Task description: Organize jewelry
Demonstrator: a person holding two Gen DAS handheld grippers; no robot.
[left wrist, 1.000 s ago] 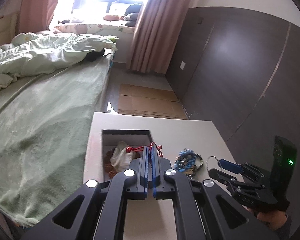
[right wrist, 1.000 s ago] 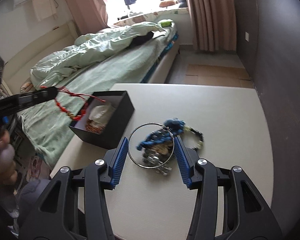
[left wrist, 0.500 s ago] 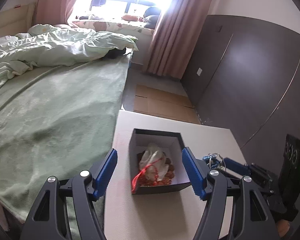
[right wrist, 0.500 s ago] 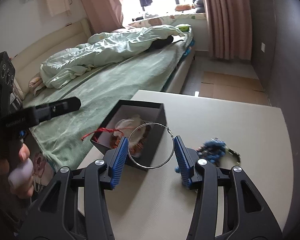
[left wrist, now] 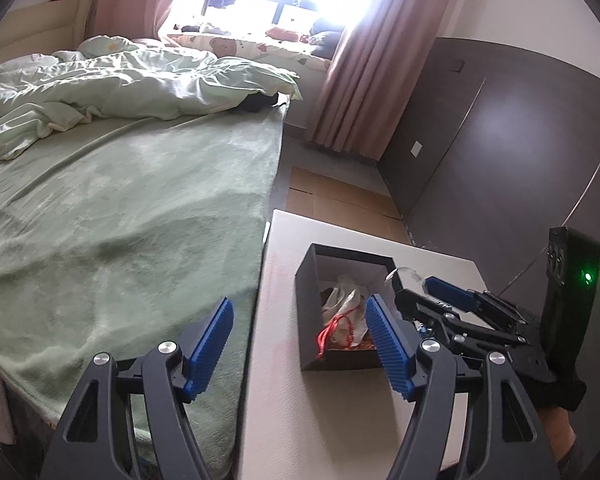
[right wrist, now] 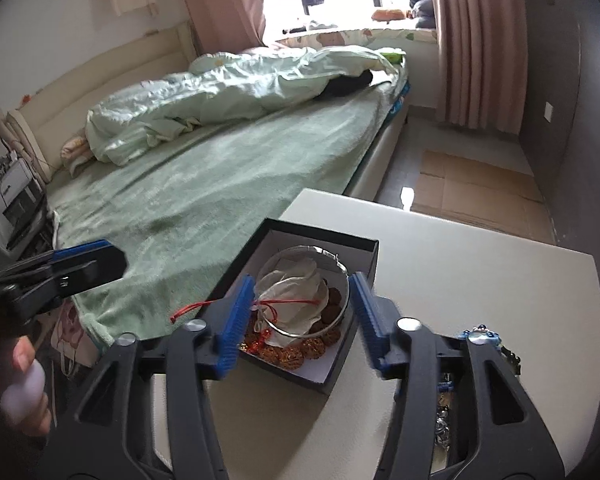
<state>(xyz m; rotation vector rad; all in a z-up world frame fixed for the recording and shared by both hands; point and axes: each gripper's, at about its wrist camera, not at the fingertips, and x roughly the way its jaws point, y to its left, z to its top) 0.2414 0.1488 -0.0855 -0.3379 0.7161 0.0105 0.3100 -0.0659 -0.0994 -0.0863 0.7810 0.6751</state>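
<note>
Your right gripper (right wrist: 302,318) is hanging wide open over the black box (right wrist: 364,254), gripping nothing — the silver bangle (right wrist: 342,270) is lying inside between its fingers, around white cloth, beside the red cord bracelet (right wrist: 288,302). Your left gripper (left wrist: 300,344) is gaping open too, empty, straddling the bench (left wrist: 300,408) edge by the bed (left wrist: 120,208). Blue beads (right wrist: 480,336) are sitting on the bench — outside the box.

Left gripper (left wrist: 300,346) jaws wide apart, right gripper (right wrist: 302,320) seemingly open too
</note>
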